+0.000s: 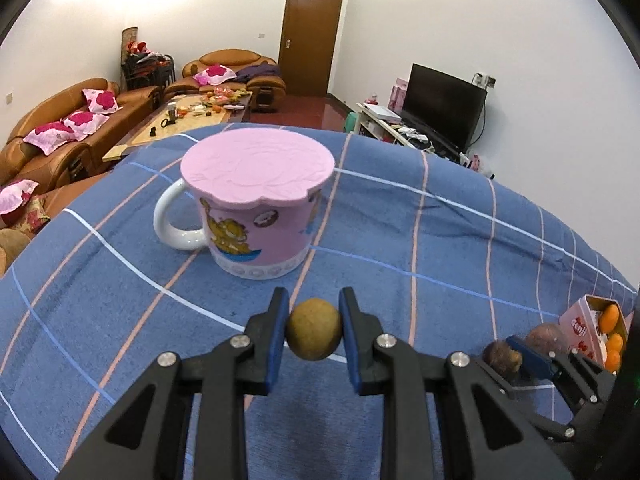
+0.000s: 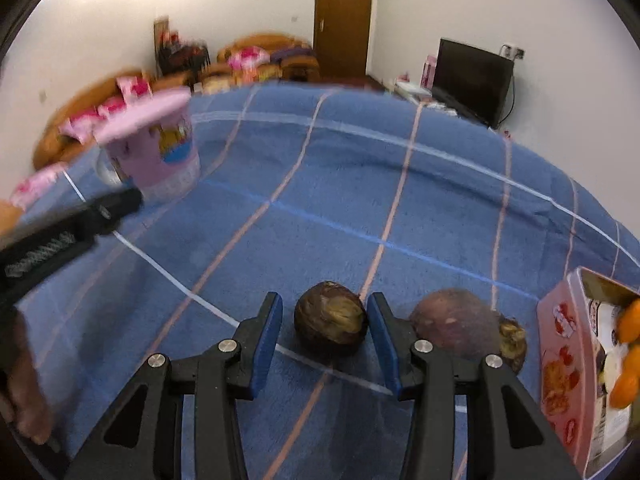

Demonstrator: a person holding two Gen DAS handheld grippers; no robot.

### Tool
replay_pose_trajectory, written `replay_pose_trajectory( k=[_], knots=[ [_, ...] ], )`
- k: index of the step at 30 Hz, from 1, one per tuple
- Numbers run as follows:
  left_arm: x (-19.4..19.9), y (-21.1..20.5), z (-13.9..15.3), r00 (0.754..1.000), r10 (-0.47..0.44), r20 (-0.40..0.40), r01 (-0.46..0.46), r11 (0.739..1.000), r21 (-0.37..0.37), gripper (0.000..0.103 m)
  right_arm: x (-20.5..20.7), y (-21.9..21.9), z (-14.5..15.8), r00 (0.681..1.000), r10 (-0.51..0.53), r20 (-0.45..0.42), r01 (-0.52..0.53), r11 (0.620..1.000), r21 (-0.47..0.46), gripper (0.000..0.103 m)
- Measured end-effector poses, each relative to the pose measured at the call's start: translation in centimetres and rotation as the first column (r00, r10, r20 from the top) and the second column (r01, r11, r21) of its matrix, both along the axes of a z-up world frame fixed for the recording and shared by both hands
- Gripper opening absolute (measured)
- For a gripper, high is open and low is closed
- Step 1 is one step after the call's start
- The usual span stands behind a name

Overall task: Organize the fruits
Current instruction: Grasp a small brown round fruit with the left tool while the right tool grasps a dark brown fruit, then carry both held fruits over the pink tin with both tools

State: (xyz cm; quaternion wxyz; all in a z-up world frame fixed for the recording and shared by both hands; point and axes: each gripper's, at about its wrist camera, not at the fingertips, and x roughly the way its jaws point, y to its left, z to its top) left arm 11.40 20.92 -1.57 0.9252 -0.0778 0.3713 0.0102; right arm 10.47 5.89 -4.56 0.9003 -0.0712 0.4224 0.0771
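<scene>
My left gripper [image 1: 314,320] is shut on a small round tan fruit [image 1: 315,329], held just above the blue checked cloth [image 1: 440,240], in front of a pink mug [image 1: 256,240] covered by a pink lid [image 1: 258,170]. My right gripper [image 2: 324,320] is open around a dark brown mangosteen [image 2: 331,324] that lies on the cloth; its fingers stand apart from the fruit. A second mangosteen [image 2: 456,322] lies just to its right. In the left wrist view both mangosteens [image 1: 502,356] and the right gripper [image 1: 532,356] show at the lower right.
A pink carton [image 2: 568,360] holding orange fruits [image 2: 628,360] stands at the right edge; it also shows in the left wrist view [image 1: 588,332]. The mug [image 2: 160,160] is far left in the right wrist view. Sofas, a coffee table and a TV lie beyond the table.
</scene>
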Motion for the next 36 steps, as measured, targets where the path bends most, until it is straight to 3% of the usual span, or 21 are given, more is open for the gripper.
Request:
replay_pose_trajectory(
  k=[3,5,9,12,15,20,25,30,36],
  knots=[
    [-0.2,-0.2,0.0,1.0,-0.004,-0.003,0.004,1.0,-0.003,0.027,-0.2,0.3,0.0,1.0,0.004,0.002,-0.004,1.0,-0.018,0.047],
    [-0.2,-0.3,0.0,1.0,-0.006,0.001,0.006,1.0,0.0,0.027,-0.5,0.1,0.1,1.0,0.014,-0.001,-0.014,1.0,0.002,0.039],
    [-0.3,-0.7,0.1,1.0,-0.005,0.014,0.005,1.0,0.012,0.027,-1.3,-0.1,0.4,1.0,0.02,0.007,-0.02,0.999,0.025,0.039],
    [-0.5,-0.8,0.2,0.999,0.002,0.035,-0.003,1.0,0.016,0.027,-3.1,-0.6,2.0,0.993,-0.006,0.119,-0.001,0.998,0.06,0.039],
    [-0.9,-1.4,0.4,0.997,0.01,0.075,-0.013,0.999,0.045,0.027,-5.9,-1.3,3.7,0.963,-0.034,0.268,0.013,0.997,0.08,0.039],
    [-1.6,-2.6,0.7,0.993,-0.012,0.121,0.001,0.996,0.086,0.027,-8.2,-2.2,4.7,0.925,-0.078,0.371,0.059,0.996,0.061,0.039],
    [-1.9,-3.5,0.5,0.992,-0.031,0.122,0.018,0.994,0.105,0.027,-8.6,-3.6,5.2,0.922,-0.106,0.374,0.08,0.993,0.084,0.039],
    [-2.5,-4.1,0.5,0.99,-0.053,0.131,0.044,0.996,0.074,0.027,-9.7,-5.1,5.2,0.924,-0.091,0.371,0.052,0.992,0.114,0.039],
    [-3.5,-6.7,0.7,0.985,-0.092,0.148,0.077,0.991,0.106,0.027,-11.0,-7.0,5.1,0.926,-0.101,0.363,0.057,0.99,0.129,0.039]
  ],
)
